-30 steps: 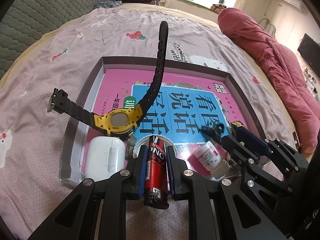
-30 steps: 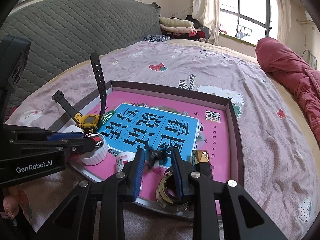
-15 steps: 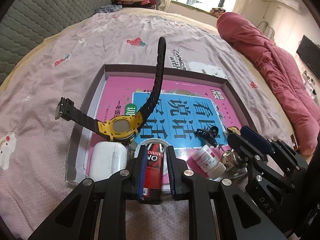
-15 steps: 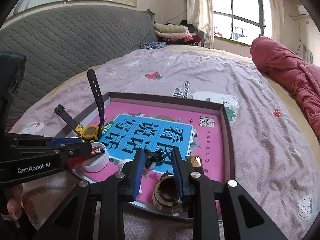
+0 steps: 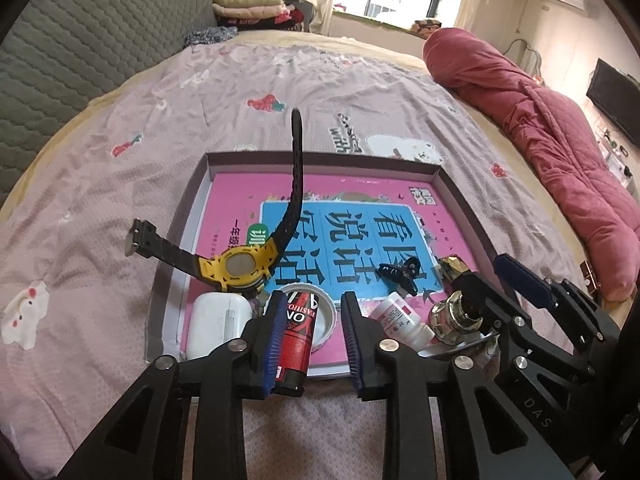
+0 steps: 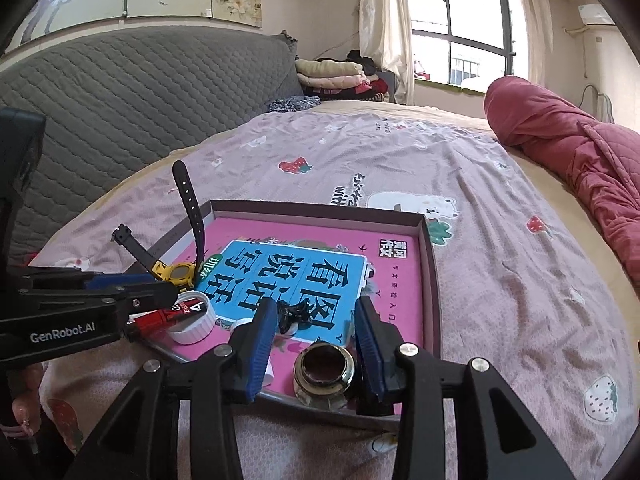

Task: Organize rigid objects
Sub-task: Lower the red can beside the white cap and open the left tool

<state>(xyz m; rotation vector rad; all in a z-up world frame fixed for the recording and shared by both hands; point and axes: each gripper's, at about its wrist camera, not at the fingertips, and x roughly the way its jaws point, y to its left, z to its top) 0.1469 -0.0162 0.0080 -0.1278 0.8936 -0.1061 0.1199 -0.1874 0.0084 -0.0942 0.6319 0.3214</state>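
A red lighter [image 5: 295, 336] lies lengthwise between the left gripper's [image 5: 312, 340] spread blue pads, its far end resting in a white lid [image 5: 325, 312] at the near edge of a shallow tray [image 5: 460, 196]. The right gripper [image 6: 316, 344], level and also spread, straddles a metal ring [image 6: 325, 376].

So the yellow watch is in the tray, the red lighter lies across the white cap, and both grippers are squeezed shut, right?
Not quite. The yellow watch is in the tray and the red lighter lies across the white cap, but both grippers are open: the left gripper in the left wrist view, the right gripper in the right wrist view.
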